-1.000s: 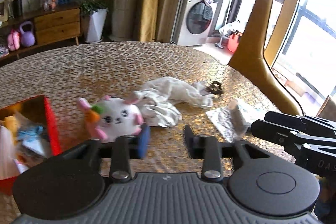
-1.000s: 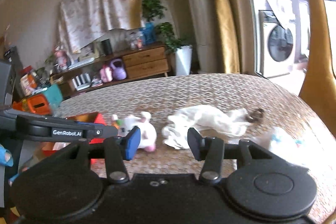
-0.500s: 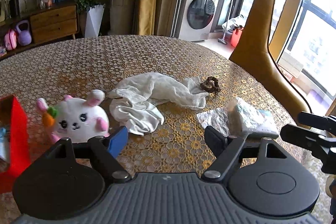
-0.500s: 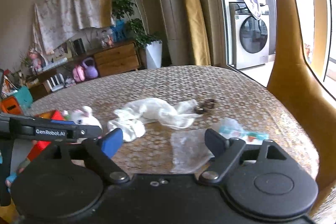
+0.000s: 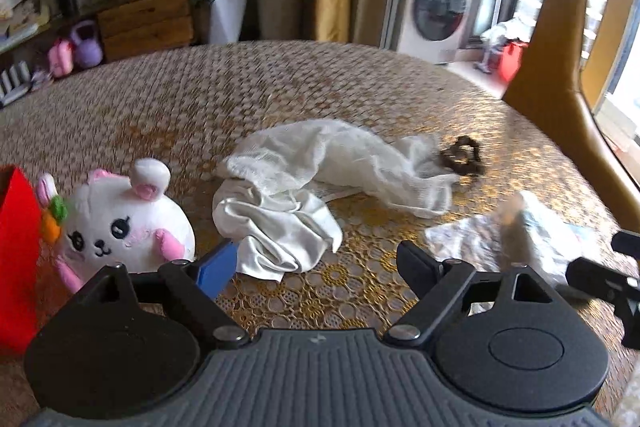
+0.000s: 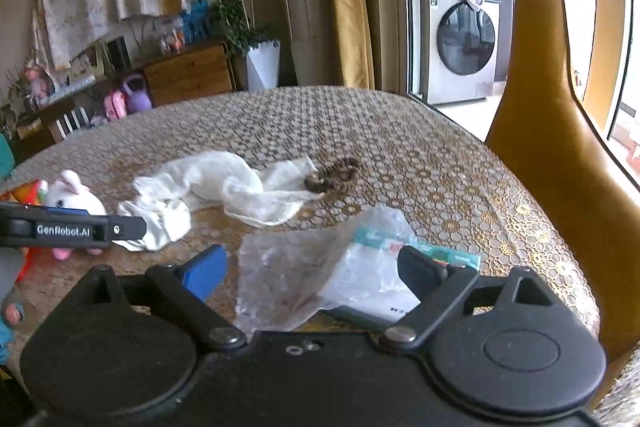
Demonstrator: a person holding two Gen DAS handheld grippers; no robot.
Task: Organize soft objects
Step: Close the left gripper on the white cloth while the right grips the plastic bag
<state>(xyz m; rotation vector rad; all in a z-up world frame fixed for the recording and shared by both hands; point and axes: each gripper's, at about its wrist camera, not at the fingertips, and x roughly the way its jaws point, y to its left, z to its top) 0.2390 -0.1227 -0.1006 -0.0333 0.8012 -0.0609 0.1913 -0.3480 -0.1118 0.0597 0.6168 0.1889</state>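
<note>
A crumpled white cloth (image 5: 300,187) lies mid-table on the gold lace tablecloth (image 5: 280,87). My left gripper (image 5: 318,267) hovers just short of it, jaws opening, pads touching nothing; the cloth's near fold sits by the blue fingertip (image 5: 218,267). A white plush bunny (image 5: 128,223) leans by a red box (image 5: 16,251) at left. My right gripper (image 6: 312,273) is opening too, with a clear plastic packet (image 6: 340,267) lying on the table between its fingers, not pressed. A brown scrunchie (image 6: 332,173) rests beyond the cloth (image 6: 224,187).
A tall mustard chair back (image 6: 540,147) rises at the table's right edge. The left gripper's body (image 6: 72,229) crosses the left of the right wrist view, with a hand (image 6: 12,311) below it. A sideboard (image 5: 144,23), a plant pot and a washing machine (image 6: 460,39) stand beyond.
Both grippers have moved forward and down toward the table, and both have gone from narrow to wide. The cloth and the packet now look larger and nearer.
</note>
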